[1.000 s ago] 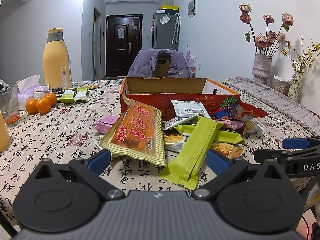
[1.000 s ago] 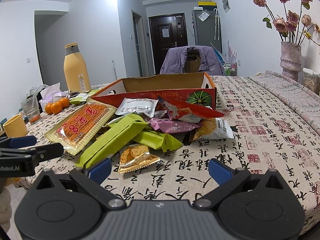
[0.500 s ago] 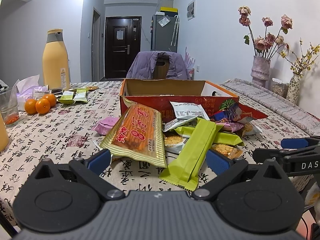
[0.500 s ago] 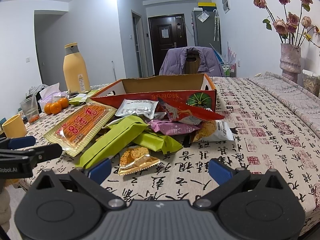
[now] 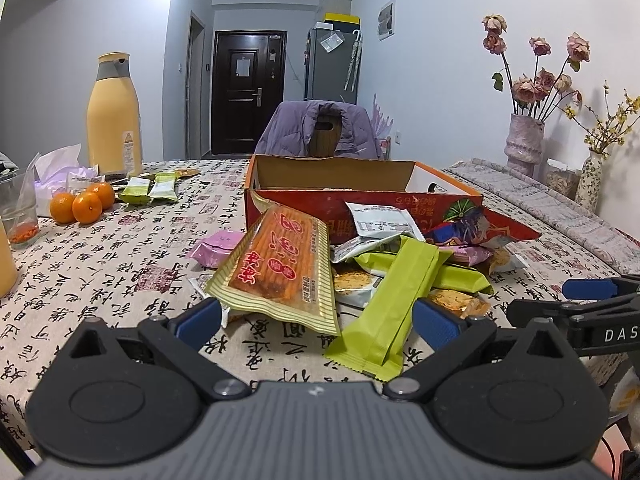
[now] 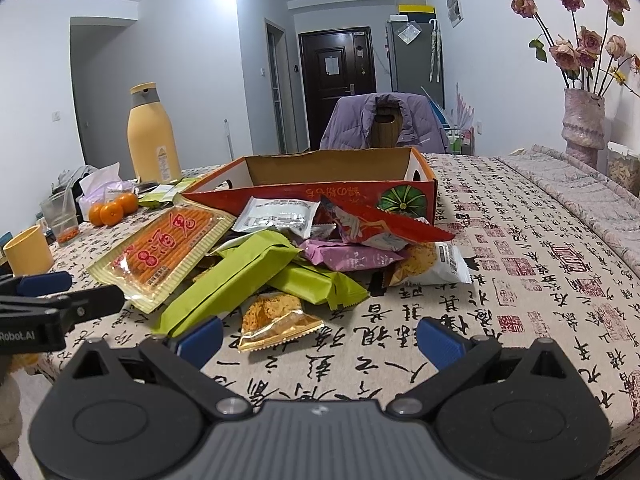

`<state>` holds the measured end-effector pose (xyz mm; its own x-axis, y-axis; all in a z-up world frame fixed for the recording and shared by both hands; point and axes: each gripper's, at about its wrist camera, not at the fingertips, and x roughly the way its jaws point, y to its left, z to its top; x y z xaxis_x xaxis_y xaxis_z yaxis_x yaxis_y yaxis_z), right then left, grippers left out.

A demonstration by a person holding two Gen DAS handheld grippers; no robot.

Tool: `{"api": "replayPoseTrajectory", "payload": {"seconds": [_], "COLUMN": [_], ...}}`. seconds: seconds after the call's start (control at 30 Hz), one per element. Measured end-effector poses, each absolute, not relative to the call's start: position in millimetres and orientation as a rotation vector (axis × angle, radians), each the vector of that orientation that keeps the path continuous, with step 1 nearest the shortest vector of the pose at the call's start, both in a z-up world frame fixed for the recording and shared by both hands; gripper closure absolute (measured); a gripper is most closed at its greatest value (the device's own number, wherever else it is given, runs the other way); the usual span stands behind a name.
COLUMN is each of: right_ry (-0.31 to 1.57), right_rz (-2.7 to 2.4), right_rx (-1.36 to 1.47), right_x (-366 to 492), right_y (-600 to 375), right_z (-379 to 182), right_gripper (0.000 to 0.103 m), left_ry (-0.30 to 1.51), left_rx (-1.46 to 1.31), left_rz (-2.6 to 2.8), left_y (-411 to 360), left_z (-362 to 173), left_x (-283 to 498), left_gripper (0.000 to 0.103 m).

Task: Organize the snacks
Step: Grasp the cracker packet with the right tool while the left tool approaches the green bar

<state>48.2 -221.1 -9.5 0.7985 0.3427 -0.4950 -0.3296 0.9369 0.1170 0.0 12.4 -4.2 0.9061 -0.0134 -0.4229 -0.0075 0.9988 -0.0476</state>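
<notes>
A heap of snack packets lies before an open red cardboard box [image 5: 360,208] [image 6: 340,192]. On top leans a large orange and gold packet [image 5: 280,264] [image 6: 168,252]. Two long green packets [image 5: 392,304] [image 6: 236,280] cross beside it, with a small gold crisp packet [image 6: 276,320], a purple one [image 6: 352,258] and a white one [image 5: 380,220]. My left gripper [image 5: 316,320] is open, its fingertips flanking the near ends of the orange and green packets without touching. My right gripper [image 6: 320,340] is open just short of the gold crisp packet.
A yellow flask [image 5: 114,116], oranges [image 5: 82,204], tissue and small green packets [image 5: 152,188] sit at the left. A vase of dried roses [image 5: 524,140] stands at the right. A chair with a purple jacket [image 5: 320,132] is behind the box. Patterned cloth covers the table [image 6: 520,280].
Both grippers have edged slightly forward toward the heap; the packets lie as before and both stay open.
</notes>
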Motion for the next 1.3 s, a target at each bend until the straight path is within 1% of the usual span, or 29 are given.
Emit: {"api": "replayPoseTrajectory", "payload": {"seconds": [0.37,0.43,0.5,0.53,0.6,0.63,1.0,1.3], "right_ry": [0.539,0.543,0.551,0.556,0.563,0.567,0.616,0.628], "right_rz": [0.366,0.366,0.380,0.388,0.402,0.406,0.432,0.479], "right_rx": [-0.028,-0.044,-0.062,-0.076,-0.103,-0.117,-0.212,-0.172], "right_x": [65,69,73,74,77,79,95,91], "right_y": [-194,-189,-183,-179,-173,-170,-152,-154], "right_z": [-13,-16,-20,-22,-26,-28,-35,-35], "right_gripper": [0.000,0.003,0.019,0.023,0.034,0.036,0.038,0.041], "left_ry": [0.439,0.442,0.447,0.450,0.456,0.457,0.476,0.489], "left_rx": [-0.067,-0.070,-0.073,-0.075,-0.079,-0.081,-0.092,-0.107], "left_rz": [0.020,0.025,0.029,0.029,0.029,0.028,0.030,0.033], "left_y": [25,27,29,29,31,31,35,37], "left_z": [-4,-5,-6,-7,-8,-9,-13,-15], "left_x": [5,6,7,8,9,9,12,12], "left_gripper": [0.000,0.000,0.000,0.000,0.000,0.000,0.000,0.000]}}
